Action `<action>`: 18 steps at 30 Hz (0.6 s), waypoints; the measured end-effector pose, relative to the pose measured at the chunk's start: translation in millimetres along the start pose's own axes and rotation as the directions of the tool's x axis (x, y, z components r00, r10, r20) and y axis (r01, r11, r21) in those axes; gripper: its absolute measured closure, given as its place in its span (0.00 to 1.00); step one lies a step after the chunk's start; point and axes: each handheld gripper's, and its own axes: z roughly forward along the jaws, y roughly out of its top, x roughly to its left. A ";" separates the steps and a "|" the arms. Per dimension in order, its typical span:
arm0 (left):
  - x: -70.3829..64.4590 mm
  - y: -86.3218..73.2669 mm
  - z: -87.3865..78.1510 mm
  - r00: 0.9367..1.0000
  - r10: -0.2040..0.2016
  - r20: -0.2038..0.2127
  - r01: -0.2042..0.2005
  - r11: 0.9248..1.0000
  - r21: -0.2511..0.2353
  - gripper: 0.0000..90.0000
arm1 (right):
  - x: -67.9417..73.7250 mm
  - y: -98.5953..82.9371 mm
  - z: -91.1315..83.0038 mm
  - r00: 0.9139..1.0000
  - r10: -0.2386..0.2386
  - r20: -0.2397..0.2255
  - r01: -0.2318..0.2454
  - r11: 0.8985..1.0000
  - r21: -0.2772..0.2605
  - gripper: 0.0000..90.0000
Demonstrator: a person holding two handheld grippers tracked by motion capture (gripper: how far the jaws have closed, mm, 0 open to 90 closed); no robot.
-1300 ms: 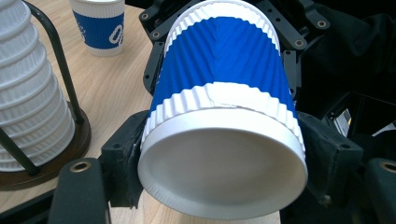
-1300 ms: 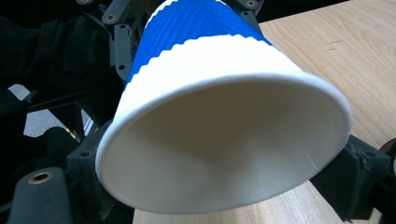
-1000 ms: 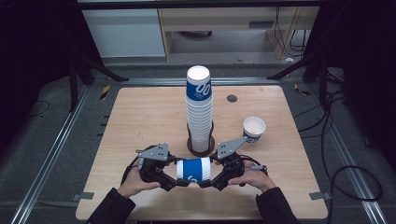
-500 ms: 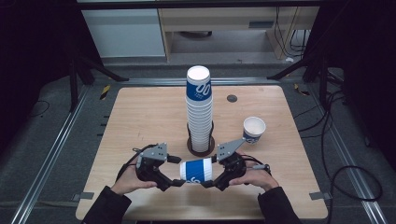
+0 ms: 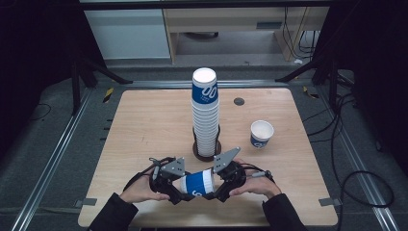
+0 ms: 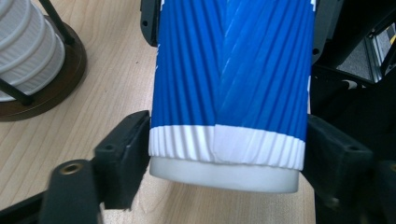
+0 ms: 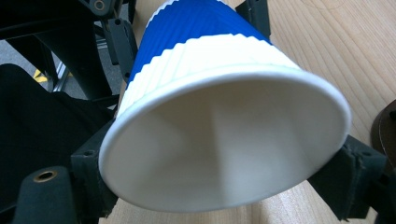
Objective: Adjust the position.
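So the blue cup (image 5: 197,183) is lying on its side at the near edge of the table (image 5: 144,125), held between both tools. Its long axis runs roughly 9 to 3 o'clock, narrow base toward the left gripper (image 5: 169,182), open mouth toward the right gripper (image 5: 222,179). Each gripper is clamped across its end of the cup. The tall cup stack (image 5: 205,110) stands at 12 o'clock from it, close by. A spare cup (image 5: 261,133) sits off around 2 o'clock.
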 end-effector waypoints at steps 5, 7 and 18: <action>-0.1 0.0 0.6 1.000 0.002 0.005 -0.002 1.000 0.010 0.31 | -0.2 -0.3 0.5 1.000 0.001 -0.003 -0.001 1.000 0.001 0.17; -0.3 0.1 0.5 1.000 0.006 0.000 -0.006 1.000 0.004 0.31 | -0.2 -0.9 1.2 1.000 0.006 -0.003 -0.006 1.000 0.004 0.15; 12.0 -8.4 -22.3 0.997 -0.065 -0.048 0.060 0.993 -0.100 0.31 | -7.1 1.8 -24.3 0.996 0.058 0.071 -0.046 0.987 -0.154 0.09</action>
